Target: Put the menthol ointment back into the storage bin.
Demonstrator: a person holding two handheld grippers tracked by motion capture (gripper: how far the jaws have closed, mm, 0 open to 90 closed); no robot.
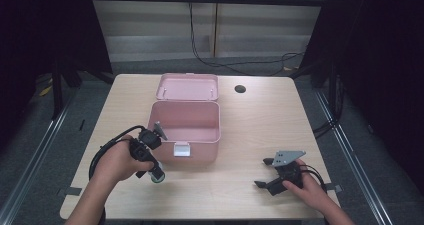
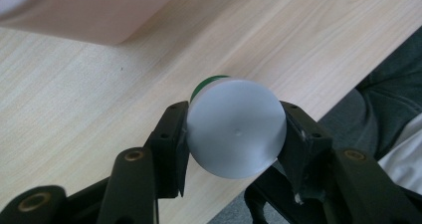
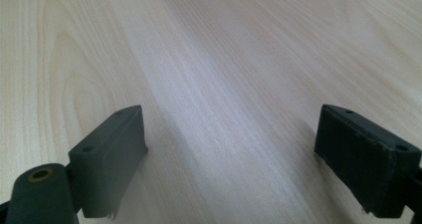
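Observation:
A small round container (image 2: 235, 127) with a frosted white lid and a green body is clamped between the black jaws of my left gripper (image 2: 234, 134), lifted a little off the wooden table (image 1: 250, 125). In the high view the same container (image 1: 158, 177) hangs under my left gripper (image 1: 156, 172), just in front of the pink box's left front corner. The pink box (image 1: 186, 126) stands open, its lid (image 1: 187, 87) folded back. My right gripper (image 1: 263, 172) rests near the front right of the table, its jaws wide apart over bare wood (image 3: 229, 129).
A white latch (image 1: 182, 149) hangs on the box's front wall. A dark round hole (image 1: 240, 89) sits in the table behind the box to the right. Cables trail from both grippers. The table's front edge runs close below both hands.

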